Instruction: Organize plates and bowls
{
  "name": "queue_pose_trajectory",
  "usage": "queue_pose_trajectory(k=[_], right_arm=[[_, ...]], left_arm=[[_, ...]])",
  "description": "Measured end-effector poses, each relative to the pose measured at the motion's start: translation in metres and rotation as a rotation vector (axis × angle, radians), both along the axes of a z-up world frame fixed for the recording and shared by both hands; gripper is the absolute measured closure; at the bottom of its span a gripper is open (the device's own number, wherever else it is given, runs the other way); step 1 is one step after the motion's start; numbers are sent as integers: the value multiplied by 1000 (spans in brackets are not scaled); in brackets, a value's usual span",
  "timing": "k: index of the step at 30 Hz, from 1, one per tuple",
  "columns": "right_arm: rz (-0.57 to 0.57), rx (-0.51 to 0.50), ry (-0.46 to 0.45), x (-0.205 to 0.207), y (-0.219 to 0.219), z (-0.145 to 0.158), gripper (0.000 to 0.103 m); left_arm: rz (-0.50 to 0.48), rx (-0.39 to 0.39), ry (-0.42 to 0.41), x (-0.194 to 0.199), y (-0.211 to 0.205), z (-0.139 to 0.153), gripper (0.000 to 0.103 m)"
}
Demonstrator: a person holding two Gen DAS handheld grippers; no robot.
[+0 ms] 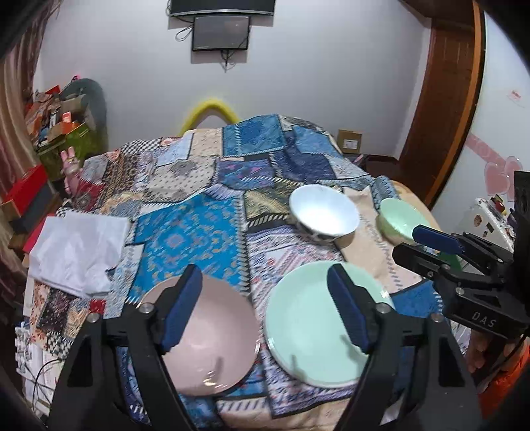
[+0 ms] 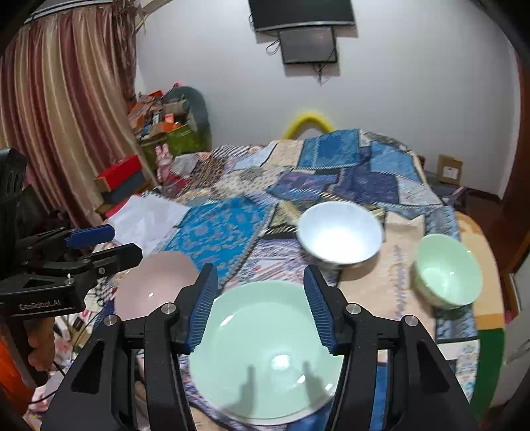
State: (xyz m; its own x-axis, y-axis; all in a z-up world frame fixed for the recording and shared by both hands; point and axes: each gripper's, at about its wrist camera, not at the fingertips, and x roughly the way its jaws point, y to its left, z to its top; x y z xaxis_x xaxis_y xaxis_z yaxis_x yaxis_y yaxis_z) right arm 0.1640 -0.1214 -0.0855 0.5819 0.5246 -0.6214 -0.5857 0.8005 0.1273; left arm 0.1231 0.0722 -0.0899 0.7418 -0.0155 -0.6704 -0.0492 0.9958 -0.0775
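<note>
On the patchwork cloth (image 1: 185, 232) a pink plate (image 1: 212, 335) and a pale green plate (image 1: 308, 328) lie side by side. My left gripper (image 1: 263, 281) hangs open above the gap between them, with nothing in its jaws. Farther back stand a white bowl (image 1: 324, 212) and a small green bowl (image 1: 397, 220). My right gripper (image 2: 260, 275) is open over the green plate (image 2: 265, 351) and holds nothing; its shadow falls on the plate. The pink plate (image 2: 155, 281), white bowl (image 2: 341, 232) and green bowl (image 2: 447, 270) also show in the right wrist view.
A white folded sheet (image 1: 79, 248) lies at the table's left edge. Boxes and clutter (image 1: 59, 119) pile up at the back left beside a curtain (image 2: 59, 116). A wooden door frame (image 1: 444, 99) stands on the right, and a screen (image 1: 220, 31) hangs on the far wall.
</note>
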Motion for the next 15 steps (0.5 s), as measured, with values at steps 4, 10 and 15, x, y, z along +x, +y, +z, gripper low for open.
queue_pose_trajectory(k=[4, 10, 15], right_arm=[[-34, -6, -23, 11, -18, 6, 52], [-97, -4, -40, 32, -38, 6, 46], [-146, 1, -3, 61, -49, -8, 46]], left_arm=[[-7, 5, -5, 19, -14, 4, 23], [-6, -2, -5, 56, -23, 1, 10], [-1, -23, 43, 87, -20, -18, 10]])
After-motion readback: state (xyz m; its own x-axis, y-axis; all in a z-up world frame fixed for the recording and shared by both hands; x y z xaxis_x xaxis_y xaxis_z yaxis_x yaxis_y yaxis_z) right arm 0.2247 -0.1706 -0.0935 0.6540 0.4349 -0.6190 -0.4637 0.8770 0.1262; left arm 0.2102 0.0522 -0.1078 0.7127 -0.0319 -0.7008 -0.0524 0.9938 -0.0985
